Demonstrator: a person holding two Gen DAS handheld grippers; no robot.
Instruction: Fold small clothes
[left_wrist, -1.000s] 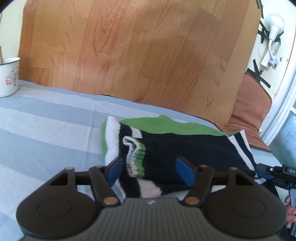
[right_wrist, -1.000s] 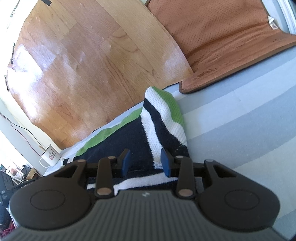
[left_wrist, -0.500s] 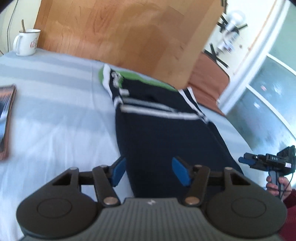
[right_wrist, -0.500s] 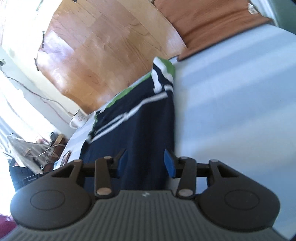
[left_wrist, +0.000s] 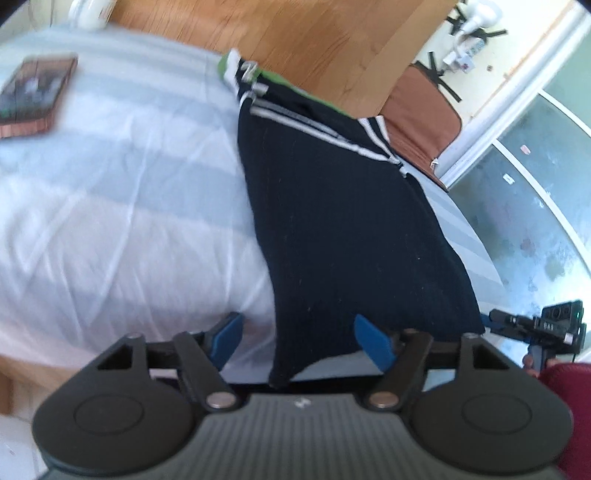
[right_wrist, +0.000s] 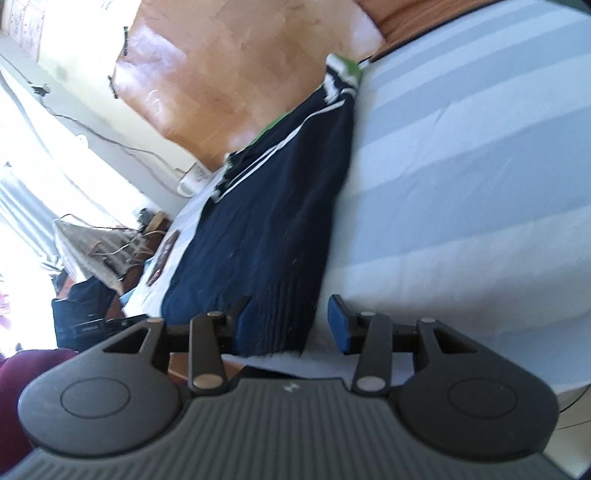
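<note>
Here the sweater (left_wrist: 343, 206) lies stretched out long and flat on the striped sheet (left_wrist: 122, 192), its dark body running from the near edge of the bed up to the green and white striped end by the wooden board (left_wrist: 314, 48). It looks laid out rather than folded: I see one smooth layer with no crease across it, so I judge the folding proper has hardly begun and every fold is left to make.

The left gripper (left_wrist: 297, 338) sits at the sweater's near left corner. Its jaws have just been opening and stand spread, with the corner hanging between the blue pads (left_wrist: 227, 334) but not pinched. The right gripper (right_wrist: 288, 323) is at the near right corner; its jaws stand apart too, having opened a little a moment ago. The ribbed hem lies between them. The right pad is clear of the cloth; whether the left pad touches it I cannot tell. So neither gripper seems to hold the hem now.

Further out, a phone (left_wrist: 35, 92) rests on the sheet to the left, well apart from the sweater. A mug (left_wrist: 90, 13) stands at the far edge by the board, and a brown cushion (left_wrist: 421, 122) leans beyond the sweater's right shoulder.
</note>
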